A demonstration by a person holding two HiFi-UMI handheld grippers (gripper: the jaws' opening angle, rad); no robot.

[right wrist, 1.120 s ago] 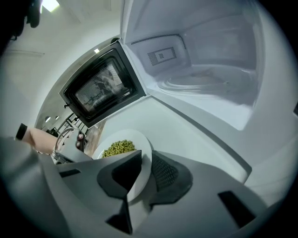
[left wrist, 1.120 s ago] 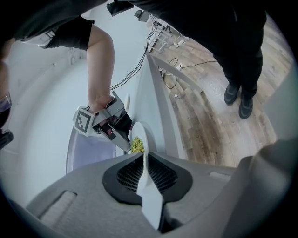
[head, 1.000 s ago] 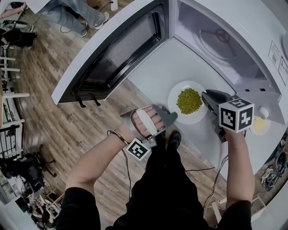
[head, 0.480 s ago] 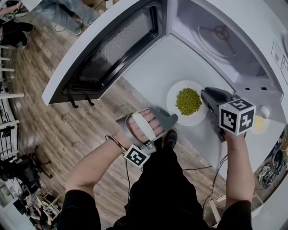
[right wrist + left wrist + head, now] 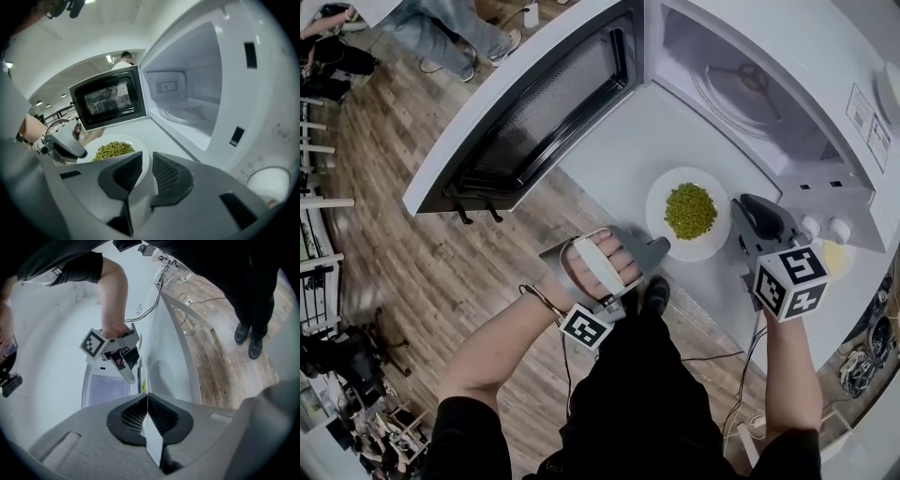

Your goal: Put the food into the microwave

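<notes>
Since you have lifted it, round white plate of green peas (image 5: pixel 698 249) hangs before open white microwave (image 5: pixel 750 84) | left claw (image 5: pixel 663 247) and right claw (image 5: pixel 739 209) pinch its rim | insert next.

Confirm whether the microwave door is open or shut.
Open: the door stands swung wide, baring the empty cavity.

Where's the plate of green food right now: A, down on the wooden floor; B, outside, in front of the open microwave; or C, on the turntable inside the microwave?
B: the plate with the green food is outside, in front of the open microwave, and nothing sits on the turntable.
</notes>
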